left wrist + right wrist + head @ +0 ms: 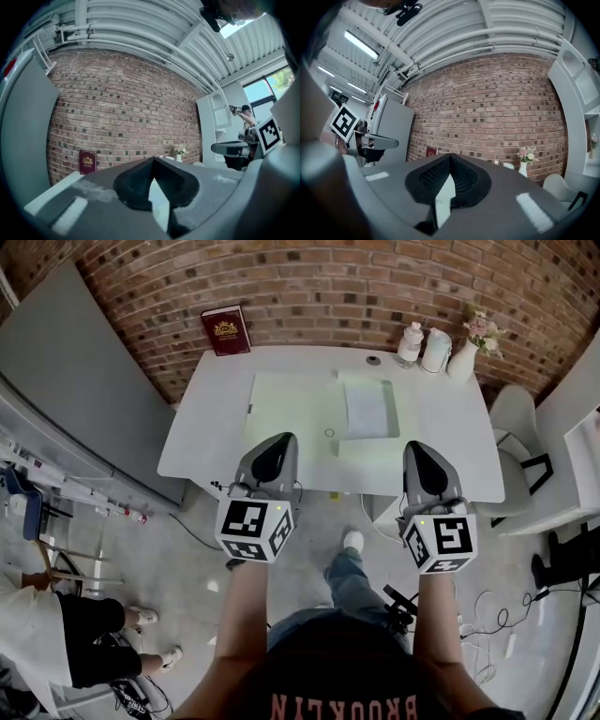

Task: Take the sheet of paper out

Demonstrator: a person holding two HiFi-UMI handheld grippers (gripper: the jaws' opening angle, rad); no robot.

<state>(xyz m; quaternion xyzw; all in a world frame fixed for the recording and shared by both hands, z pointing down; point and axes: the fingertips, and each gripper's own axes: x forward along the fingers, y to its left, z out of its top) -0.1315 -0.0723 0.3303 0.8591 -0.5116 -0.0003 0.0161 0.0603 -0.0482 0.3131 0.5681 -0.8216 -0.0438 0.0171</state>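
A pale green folder (291,411) lies open on the white table (197,442) in the head view. On its right half rests a white sheet of paper (367,409). My left gripper (279,442) hovers level over the table's near edge, in front of the folder's left half. Its jaws are shut with nothing between them, as the left gripper (152,161) view confirms. My right gripper (419,448) hovers at the near edge just right of the folder. It is also shut and empty; the right gripper (449,157) view shows the jaws meeting. Neither touches the paper.
A red book (226,330) leans against the brick wall behind the table. At the back right stand a white bottle (410,341), a jug (436,350) and a vase of flowers (466,354). A chair (516,418) stands right of the table. A person (56,634) stands at the lower left.
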